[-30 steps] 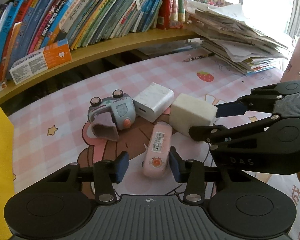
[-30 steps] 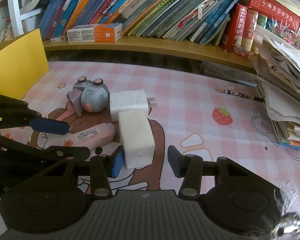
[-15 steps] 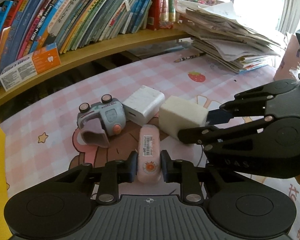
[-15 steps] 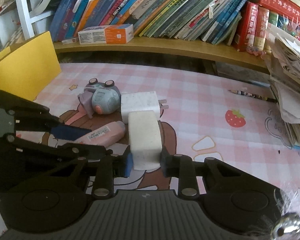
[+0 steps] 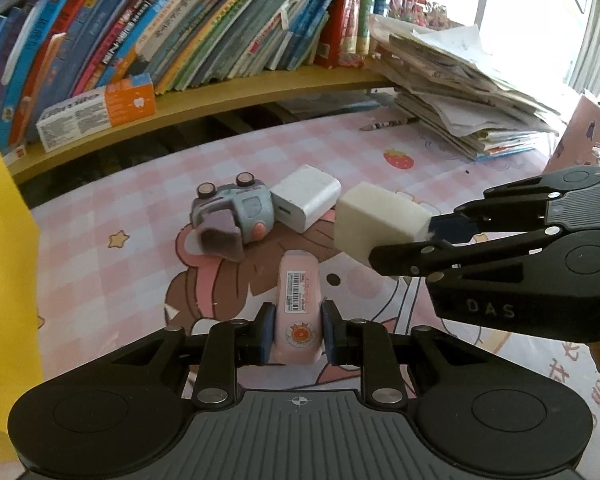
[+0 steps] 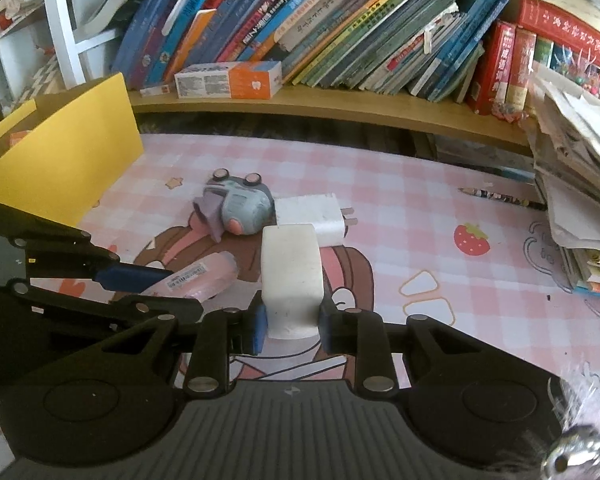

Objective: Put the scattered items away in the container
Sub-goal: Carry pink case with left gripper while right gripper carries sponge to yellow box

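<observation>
Yellow container [image 6: 66, 168] sits at the far left on the counter [image 6: 412, 216], well left of the toy car; its wall also fills the left edge of your left wrist view [image 5: 4, 248]. Something orange shows inside it, too small to tell.

Your left hand-held gripper [image 5: 295, 334] is clamped on the pink tube [image 5: 299, 304], both pads pressed to the tube's near end, barcode label up. Tube lies just in front of the toy car, and in the right wrist view [image 6: 196, 278] it points toward the car too.

Grey-blue toy car [image 5: 230, 216] is on the counter, tilted, purple part toward you. White charger plug [image 5: 306, 196] touches the car's right side, prongs pointing away from the car [image 6: 350, 218].

Your right hand-held gripper [image 6: 292, 326] is clamped on the white block [image 6: 291, 276], pads on both long sides near its close end. Block is just right of the car, in front of the charger; from the left view [image 5: 374, 224] it looks lifted off the counter, can't be sure.

Pencil [image 6: 500, 196] lies far right of the car, beside the paper stack [image 6: 576, 184]. Bookshelf [image 6: 300, 52] runs behind the car.
</observation>
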Motion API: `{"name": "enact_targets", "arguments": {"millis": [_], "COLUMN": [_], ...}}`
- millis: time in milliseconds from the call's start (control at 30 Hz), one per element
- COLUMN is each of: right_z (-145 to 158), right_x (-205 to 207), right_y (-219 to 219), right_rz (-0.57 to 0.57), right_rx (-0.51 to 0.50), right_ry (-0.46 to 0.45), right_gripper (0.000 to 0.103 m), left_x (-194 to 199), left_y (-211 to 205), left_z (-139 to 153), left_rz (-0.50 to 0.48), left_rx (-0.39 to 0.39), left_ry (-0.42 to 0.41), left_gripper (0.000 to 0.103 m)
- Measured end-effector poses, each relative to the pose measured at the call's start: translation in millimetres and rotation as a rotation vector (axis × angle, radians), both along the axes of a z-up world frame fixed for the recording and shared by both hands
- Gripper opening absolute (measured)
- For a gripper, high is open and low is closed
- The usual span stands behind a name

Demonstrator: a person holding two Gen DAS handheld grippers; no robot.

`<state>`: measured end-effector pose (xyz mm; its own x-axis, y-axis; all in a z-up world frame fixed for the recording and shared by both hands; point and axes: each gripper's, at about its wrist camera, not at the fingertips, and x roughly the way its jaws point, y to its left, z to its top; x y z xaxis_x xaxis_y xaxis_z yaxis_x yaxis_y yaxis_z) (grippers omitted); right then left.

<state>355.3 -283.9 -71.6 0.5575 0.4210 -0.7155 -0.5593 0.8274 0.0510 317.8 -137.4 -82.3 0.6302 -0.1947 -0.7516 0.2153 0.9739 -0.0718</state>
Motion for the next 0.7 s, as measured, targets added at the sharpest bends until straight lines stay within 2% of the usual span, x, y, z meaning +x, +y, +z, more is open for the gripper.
{"name": "enact_targets", "arguments": {"millis": [700], "right_z": [28], "right_x": [-58], "right_y": [22], "right_rz": [-0.049], "right_rx": [-0.011], "right_ry": [-0.04], "right_gripper": [0.024], "left_x": [-53], "left_y": [26], "left_z": [33], "left_rz": [-0.016], "left_rx": [-0.015], "left_ry": [-0.066], "left_gripper": [0.023]}}
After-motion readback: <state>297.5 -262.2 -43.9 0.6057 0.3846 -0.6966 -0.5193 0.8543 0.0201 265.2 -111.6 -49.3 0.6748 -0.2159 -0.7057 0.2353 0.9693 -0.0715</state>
